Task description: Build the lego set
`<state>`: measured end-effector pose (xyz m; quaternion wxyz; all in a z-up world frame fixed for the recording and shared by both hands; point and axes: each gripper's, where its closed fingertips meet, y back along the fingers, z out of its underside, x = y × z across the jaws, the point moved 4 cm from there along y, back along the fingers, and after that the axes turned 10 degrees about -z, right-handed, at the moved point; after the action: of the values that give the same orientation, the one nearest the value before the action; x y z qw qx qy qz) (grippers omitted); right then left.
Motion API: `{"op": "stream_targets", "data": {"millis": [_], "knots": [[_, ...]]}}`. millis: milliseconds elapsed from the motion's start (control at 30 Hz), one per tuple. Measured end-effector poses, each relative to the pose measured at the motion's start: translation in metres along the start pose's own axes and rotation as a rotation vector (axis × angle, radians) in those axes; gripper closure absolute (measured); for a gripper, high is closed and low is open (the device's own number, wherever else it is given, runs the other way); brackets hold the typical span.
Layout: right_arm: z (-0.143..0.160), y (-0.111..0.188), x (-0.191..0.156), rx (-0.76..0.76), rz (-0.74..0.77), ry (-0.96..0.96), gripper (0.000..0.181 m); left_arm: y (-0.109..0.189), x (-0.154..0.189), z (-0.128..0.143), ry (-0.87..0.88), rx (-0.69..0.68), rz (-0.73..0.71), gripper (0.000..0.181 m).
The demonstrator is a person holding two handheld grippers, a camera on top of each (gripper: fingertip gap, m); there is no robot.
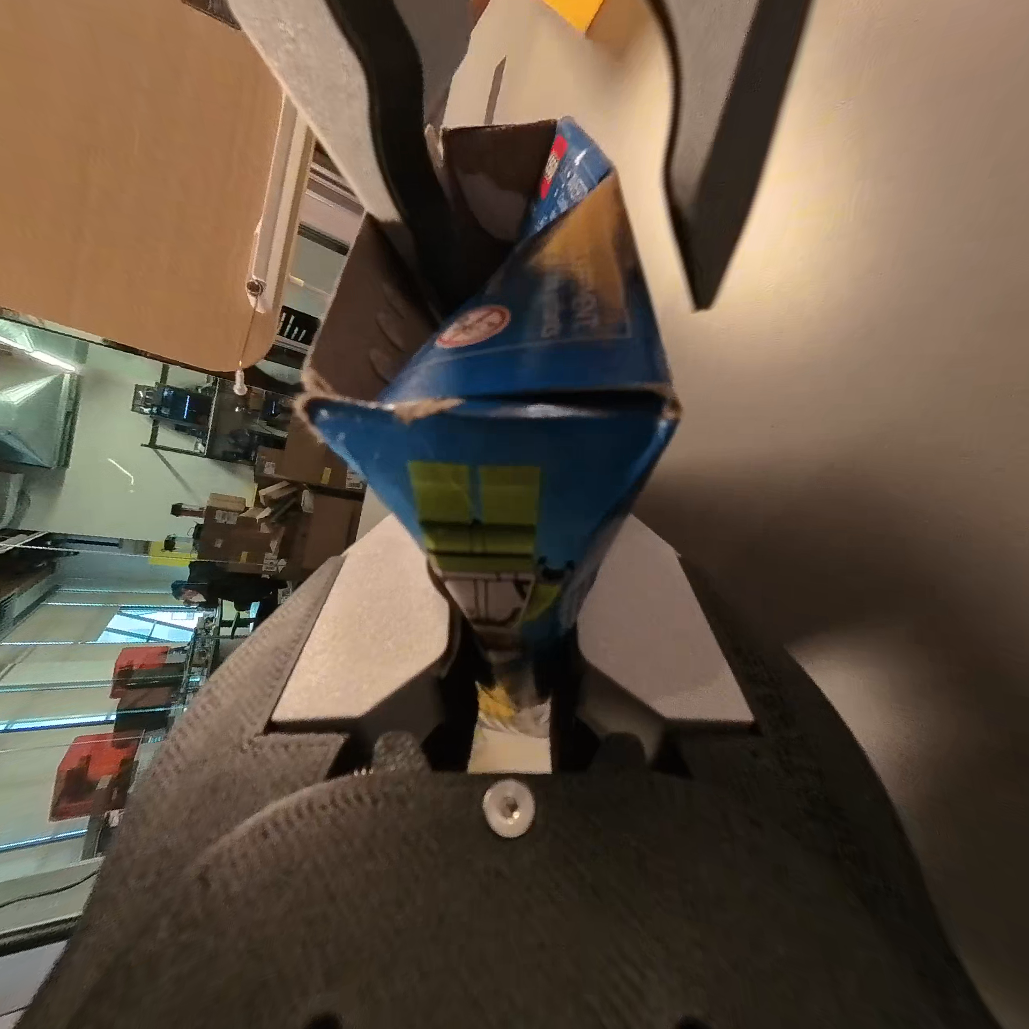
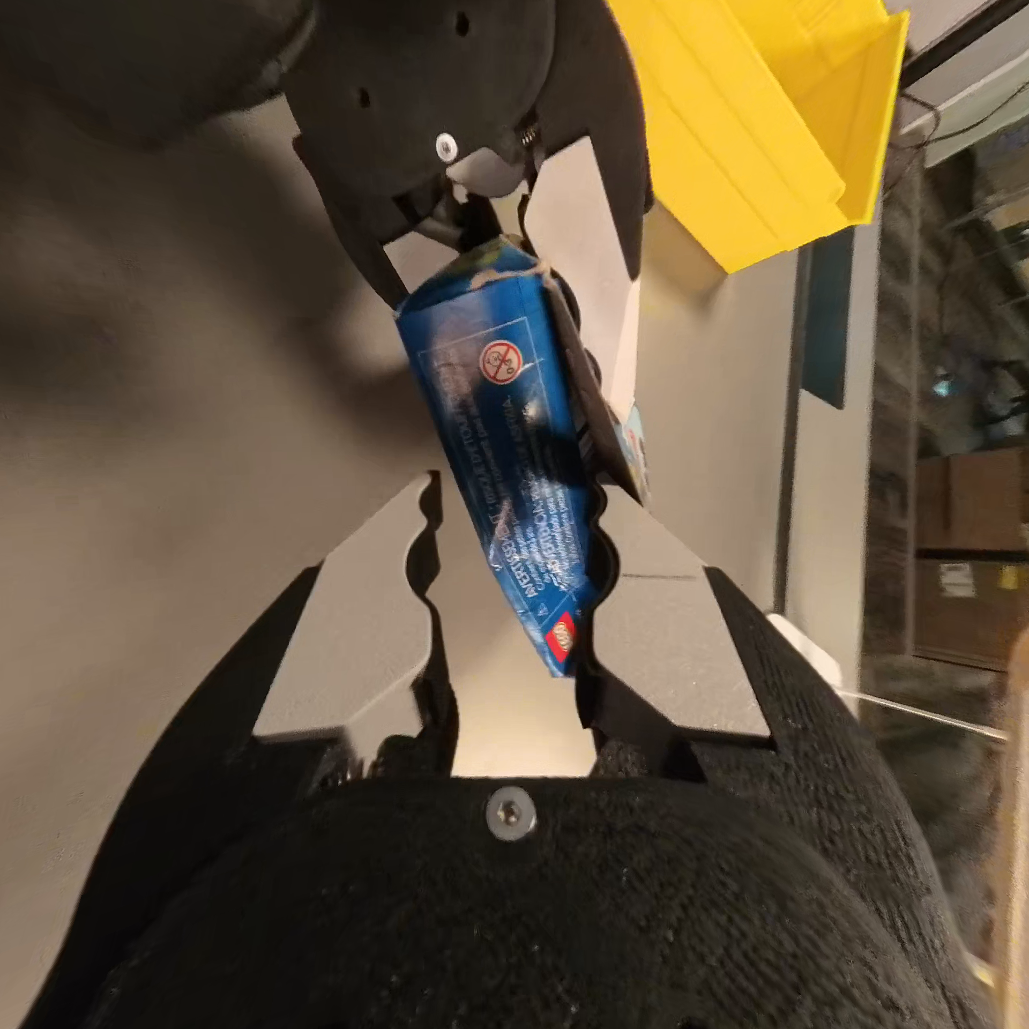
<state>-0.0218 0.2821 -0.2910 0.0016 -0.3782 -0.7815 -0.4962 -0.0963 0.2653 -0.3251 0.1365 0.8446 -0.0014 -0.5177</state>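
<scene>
Pale grey counter (image 2: 139,445) fills the view behind both of your tools, with a yellow plastic bin (image 2: 779,122) off to one side and a cluttered room beyond. You hold the small blue cardboard lego box (image 1: 534,445) in the air between the two tools, clear of the counter. Your left gripper (image 1: 512,601) has its jaws clamped on one end of the box, so the box's long axis runs straight out from that tool towards the other. The far end is torn open, brown inside showing. Your right gripper (image 2: 518,557) faces it from the opposite side: its jaws stand a little apart around the open end, one toothed edge touching the box wall, the other clear of it. Both views are tilted and blurred, so the box seems angled for emptying. Whether anything remains inside cannot be seen.
</scene>
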Motion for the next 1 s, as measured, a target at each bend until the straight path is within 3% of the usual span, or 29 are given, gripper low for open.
{"op": "stream_targets", "data": {"millis": [167, 333, 500, 733, 800, 867, 967, 1000], "knots": [[0.005, 0.003, -0.002, -0.014, -0.006, 0.033, 0.138, 0.000, 0.002, -0.003, 0.001, -0.033, -0.001, 0.148], [0.004, 0.020, -0.004, 0.070, -0.020, 0.032, 0.140, 0.000, 0.001, -0.003, 0.032, -0.048, 0.009, 0.149], [0.003, 0.047, -0.005, 0.185, -0.012, 0.021, 0.163, 0.001, 0.001, 0.000, 0.073, -0.058, 0.009, 0.149], [0.004, 0.068, -0.028, 0.241, -0.172, -0.041, 0.166, 0.001, -0.001, 0.002, 0.111, -0.061, 0.013, 0.149], [0.001, 0.074, -0.022, 0.294, -0.132, -0.039, 0.154, 0.002, -0.001, 0.003, 0.096, -0.051, 0.016, 0.149], [-0.003, 0.076, -0.011, 0.348, -0.042, -0.018, 0.128, 0.002, 0.001, 0.002, 0.058, -0.043, 0.017, 0.149], [-0.011, 0.056, -0.005, 0.346, -0.005, 0.012, 0.088, 0.002, 0.003, -0.001, -0.003, -0.038, 0.015, 0.149], [-0.009, 0.045, -0.005, 0.298, -0.019, 0.003, 0.083, 0.002, 0.004, -0.002, -0.017, -0.038, 0.016, 0.148]]}}
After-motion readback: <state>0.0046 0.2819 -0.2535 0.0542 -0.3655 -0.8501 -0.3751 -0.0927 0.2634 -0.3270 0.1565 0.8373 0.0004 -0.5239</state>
